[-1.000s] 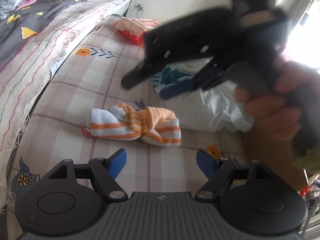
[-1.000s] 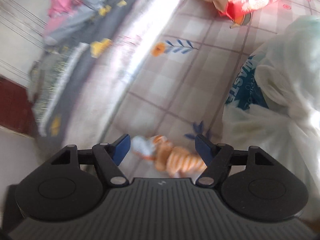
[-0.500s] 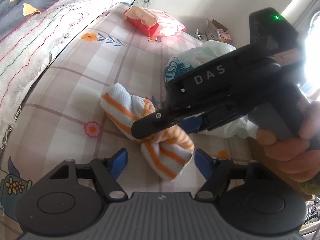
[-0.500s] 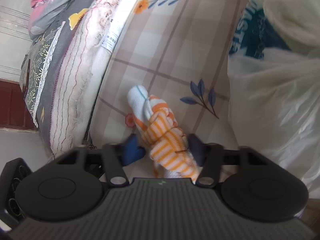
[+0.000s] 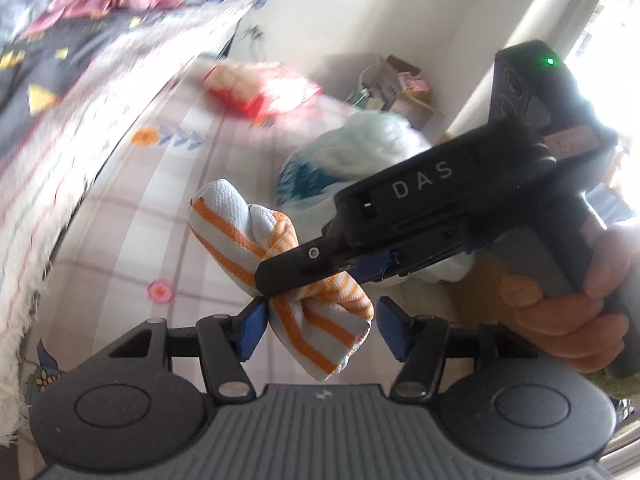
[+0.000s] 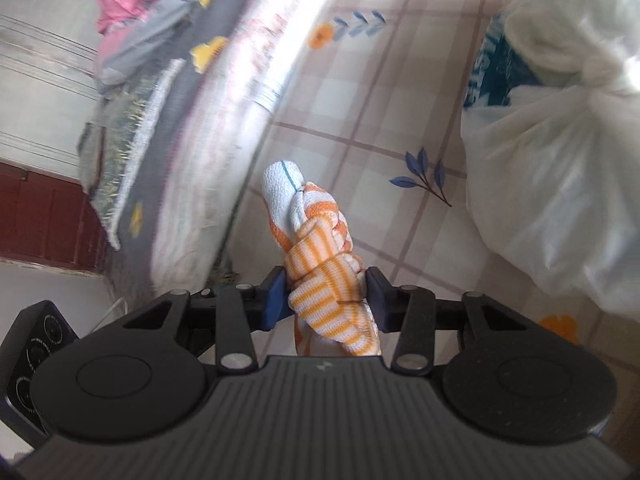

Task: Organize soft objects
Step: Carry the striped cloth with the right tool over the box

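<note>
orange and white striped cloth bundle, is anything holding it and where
The right gripper grips the knotted orange and white striped cloth bundle at its lower end, still closing. The left gripper's closing fingers flank that end, only one touching.

A home bedroom: a bed (image 5: 132, 208) under a checked, flower-printed sheet (image 6: 360, 128), rumpled quilts (image 5: 52, 64) piled alongside, and a knotted plastic bag (image 6: 560, 184) on it.
</note>
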Demonstrator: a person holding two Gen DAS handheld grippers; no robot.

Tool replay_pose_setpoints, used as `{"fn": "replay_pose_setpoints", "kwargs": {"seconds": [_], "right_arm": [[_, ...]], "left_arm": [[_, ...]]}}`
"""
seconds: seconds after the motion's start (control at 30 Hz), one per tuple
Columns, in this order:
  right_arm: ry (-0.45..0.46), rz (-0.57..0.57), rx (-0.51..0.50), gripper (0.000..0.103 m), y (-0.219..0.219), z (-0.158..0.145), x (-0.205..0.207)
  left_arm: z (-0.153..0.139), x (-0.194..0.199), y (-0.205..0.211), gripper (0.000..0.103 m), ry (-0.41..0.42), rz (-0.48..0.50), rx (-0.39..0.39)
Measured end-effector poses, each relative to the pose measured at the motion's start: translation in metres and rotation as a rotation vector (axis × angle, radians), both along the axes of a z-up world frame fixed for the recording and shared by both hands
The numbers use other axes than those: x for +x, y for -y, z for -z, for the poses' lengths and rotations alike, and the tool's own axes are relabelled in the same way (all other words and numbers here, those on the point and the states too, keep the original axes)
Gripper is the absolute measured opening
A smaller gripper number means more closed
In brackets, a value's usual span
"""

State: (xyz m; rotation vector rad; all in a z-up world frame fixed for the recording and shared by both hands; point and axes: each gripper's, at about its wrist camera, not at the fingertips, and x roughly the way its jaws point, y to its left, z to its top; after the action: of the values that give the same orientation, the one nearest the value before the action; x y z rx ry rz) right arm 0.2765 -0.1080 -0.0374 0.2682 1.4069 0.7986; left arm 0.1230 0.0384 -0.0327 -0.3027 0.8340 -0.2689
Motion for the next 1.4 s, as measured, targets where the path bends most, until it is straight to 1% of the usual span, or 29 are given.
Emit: {"fn": "replay_pose_setpoints", "kwargs": {"seconds": [0.17,0.23,0.37,0.4,0.5,0.6,0.73,0.87,0.97,1.0,1.03,1.1,1.2,1.33,1.4], "right_arm": [[0.088,0.065,0.085,0.041,0.045,-0.042,-0.018],[0.126,0.107,0.117,0.041,0.072,-0.06,-0.024],[0.202,0.214,0.161,0.041,0.135,-0.093,-0.041],[0.22,0.243,0.166,0.041,0.151,-0.1,-0.045],[0.256,0.334,0.176,0.041,0.201,-0.113,-0.057],[0.275,0.421,0.174,0.041,0.248,-0.118,-0.069],[0.277,0.52,0.149,0.041,0.301,-0.104,-0.083],[0.265,0.587,0.083,0.041,0.342,-0.08,-0.087],[0.241,0.617,0.037,0.041,0.358,-0.057,-0.085],[0.235,0.619,0.016,0.041,0.36,-0.051,-0.083],[0.229,0.614,-0.006,0.041,0.36,-0.044,-0.082],[0.227,0.584,-0.066,0.041,0.357,-0.031,-0.078],[0.252,0.508,-0.19,0.041,0.35,-0.016,-0.069],[0.282,0.364,-0.34,0.043,0.341,0.005,-0.058],[0.319,0.289,-0.401,0.043,0.334,0.011,-0.058]], "left_arm": [[-0.039,-0.015,0.032,0.061,0.103,0.082,0.03],[-0.054,-0.018,0.049,0.063,0.146,0.132,0.04],[-0.081,-0.015,0.092,0.064,0.218,0.244,0.032],[-0.086,-0.013,0.103,0.064,0.231,0.273,0.029],[-0.096,-0.007,0.14,0.069,0.255,0.366,0.008],[-0.097,-0.004,0.171,0.07,0.251,0.418,0.022],[-0.089,-0.006,0.189,0.071,0.22,0.45,0.01],[-0.08,-0.004,0.187,0.071,0.202,0.433,0.024],[-0.074,0.018,0.185,0.073,0.187,0.398,0.032],[-0.073,0.018,0.182,0.073,0.182,0.385,0.036],[-0.078,0.014,0.179,0.073,0.178,0.371,0.04],[-0.08,0.01,0.173,0.073,0.174,0.347,0.047],[-0.08,0.009,0.166,0.073,0.164,0.321,0.052],[-0.077,0.01,0.161,0.073,0.152,0.307,0.053],[-0.076,0.01,0.161,0.073,0.149,0.308,0.053]]}}
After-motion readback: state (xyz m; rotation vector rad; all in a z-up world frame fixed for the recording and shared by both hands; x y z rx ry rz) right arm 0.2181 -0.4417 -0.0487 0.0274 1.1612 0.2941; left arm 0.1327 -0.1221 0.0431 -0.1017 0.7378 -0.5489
